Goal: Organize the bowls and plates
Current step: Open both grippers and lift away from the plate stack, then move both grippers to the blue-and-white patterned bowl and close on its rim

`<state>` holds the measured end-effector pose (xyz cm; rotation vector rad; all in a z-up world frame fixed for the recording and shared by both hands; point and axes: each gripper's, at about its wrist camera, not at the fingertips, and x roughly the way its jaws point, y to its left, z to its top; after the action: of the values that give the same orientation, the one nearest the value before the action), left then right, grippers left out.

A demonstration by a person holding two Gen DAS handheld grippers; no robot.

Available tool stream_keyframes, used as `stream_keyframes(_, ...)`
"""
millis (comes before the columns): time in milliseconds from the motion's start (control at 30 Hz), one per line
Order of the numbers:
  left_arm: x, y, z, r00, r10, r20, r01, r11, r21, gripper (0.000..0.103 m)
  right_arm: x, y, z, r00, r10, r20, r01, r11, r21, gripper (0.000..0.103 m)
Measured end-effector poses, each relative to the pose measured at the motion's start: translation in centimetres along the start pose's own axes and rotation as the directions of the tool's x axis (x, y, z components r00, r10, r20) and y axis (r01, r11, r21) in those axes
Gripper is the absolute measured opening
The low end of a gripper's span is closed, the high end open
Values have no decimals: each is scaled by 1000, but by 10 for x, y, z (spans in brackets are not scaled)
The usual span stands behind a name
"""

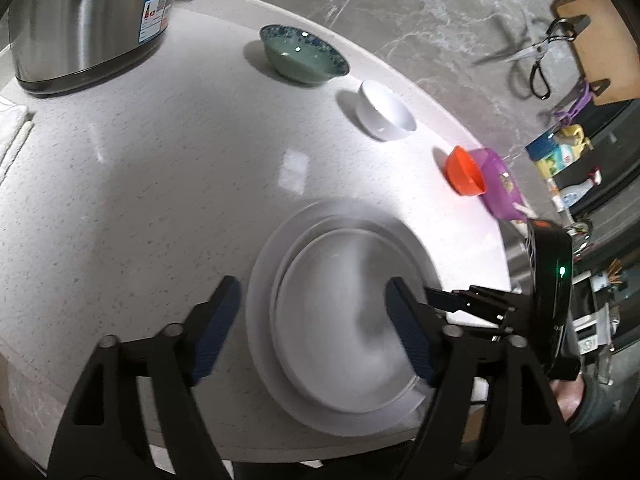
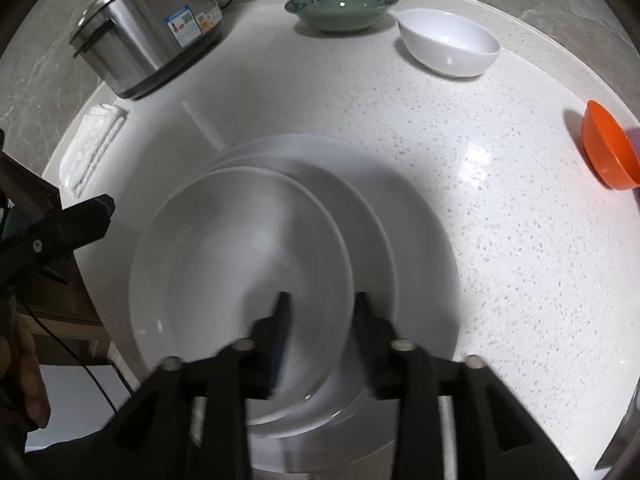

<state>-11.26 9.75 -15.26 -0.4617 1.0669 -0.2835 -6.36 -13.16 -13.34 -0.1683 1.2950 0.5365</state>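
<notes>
White plates (image 2: 240, 264) sit stacked low in the frame near the worktop (image 2: 500, 240) edge; we see left tongs (image 1: 312, 308) and right tongs (image 2: 320, 312) open, gripping nothing. Any nudge could slide the off-centre stack off.

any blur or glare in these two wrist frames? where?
Left wrist view: stacked white plates smeared by motion blur, left gripper fingers slightly soft; window glare on the countertop; far bowls sharp. Right wrist view: right gripper fingers and plate rims blurred, glare patch right of the plates; strong fisheye bending in both.
</notes>
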Motion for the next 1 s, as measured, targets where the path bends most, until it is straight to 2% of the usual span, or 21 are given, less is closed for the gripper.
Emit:
stream_keyframes(33, -1, 0, 1, 1000, -14, 5, 14, 1000, 0, 86, -3, 2, 0, 1000, 5, 13, -5, 1000, -2, 58)
stream_keyframes(67, -2, -1, 4, 1000, -27, 10, 27, 1000, 1, 95, -9, 4, 0, 999, 8, 31, -8, 1000, -8, 64)
stream_keyframes(100, -3, -2, 5, 999, -32, 20, 32, 999, 4, 101, -14, 6, 0, 999, 6, 46, -6, 1000, -13, 66)
stream_keyframes(233, -9, -8, 13, 996, -58, 68, 57, 998, 12, 102, -37, 2, -1, 994, 8, 105, -6, 1000, -16, 70)
stream_keyframes(367, -17, -19, 18, 989, -43, 143, 40, 999, 28, 103, -68, -20, 1, 977, 68, 203, -77, 996, 34, 73)
stream_keyframes(467, -13, -27, 23, 996, -4, 91, 3, 1000, 16, 103, -86, -47, 4, 950, 122, 287, -153, 984, 87, 75)
stream_keyframes(533, -9, -31, 26, 999, -3, 54, 4, 1000, -7, 103, -94, -66, 6, 936, 140, 322, -189, 973, 129, 75)
stream_keyframes(633, -3, -37, 36, 999, 37, 24, -37, 999, -23, 102, -103, -97, 7, 917, 155, 368, -236, 954, 184, 75)
stream_keyframes(733, -1, -43, 48, 999, 49, 20, -48, 998, -41, 102, -101, -119, 7, 909, 164, 383, -264, 938, 224, 75)
stream_keyframes(867, 0, -52, 63, 997, 76, 22, -76, 997, 0, 102, -102, -154, -1, 903, 169, 395, -303, 902, 307, 75)
stream_keyframes(1000, 5, -56, 88, 997, 75, 22, -76, 996, 41, 102, -116, -183, -6, 901, 122, 417, -293, 879, 377, 75)
